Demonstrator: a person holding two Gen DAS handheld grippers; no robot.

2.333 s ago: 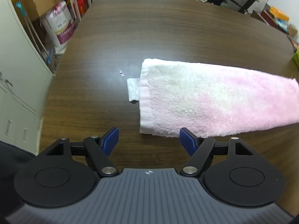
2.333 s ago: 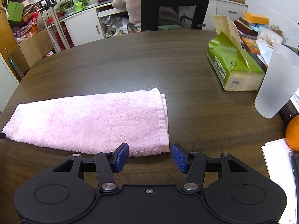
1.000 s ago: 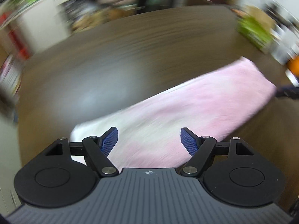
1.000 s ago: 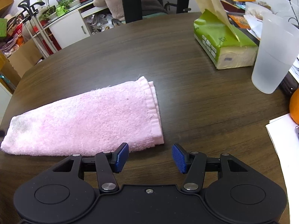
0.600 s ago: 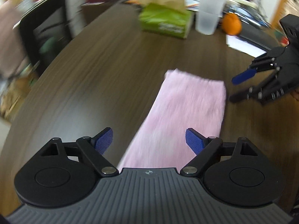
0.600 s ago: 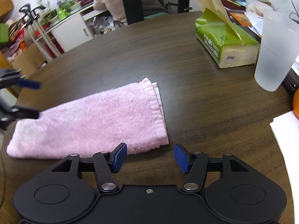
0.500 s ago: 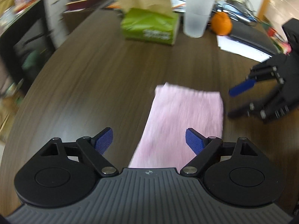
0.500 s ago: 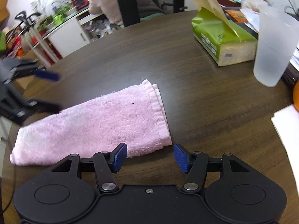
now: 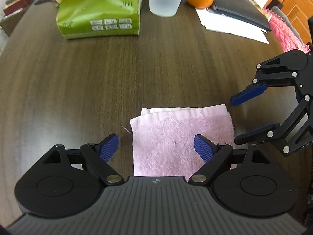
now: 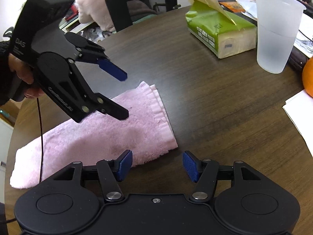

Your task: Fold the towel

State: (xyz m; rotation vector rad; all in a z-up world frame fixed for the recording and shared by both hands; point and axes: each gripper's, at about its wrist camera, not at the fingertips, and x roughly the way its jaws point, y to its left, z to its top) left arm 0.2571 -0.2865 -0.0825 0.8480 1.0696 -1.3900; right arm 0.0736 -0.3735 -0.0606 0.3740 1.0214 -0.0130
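Your pink towel [image 10: 101, 133] lies folded into a long strip; both grippers [image 9: 156, 146] [image 10: 156, 164] hover open-jawed, next fold not begun.

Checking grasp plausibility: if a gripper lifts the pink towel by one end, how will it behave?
The towel looks like soft terry, folded in layers, so it would probably drape limply. Lying flat on the table, its layers at the hemmed end might separate when lifted.

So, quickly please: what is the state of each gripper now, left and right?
Left gripper: open, holding nothing, above the pink towel.
Right gripper: open, holding nothing, at the towel's near corner.
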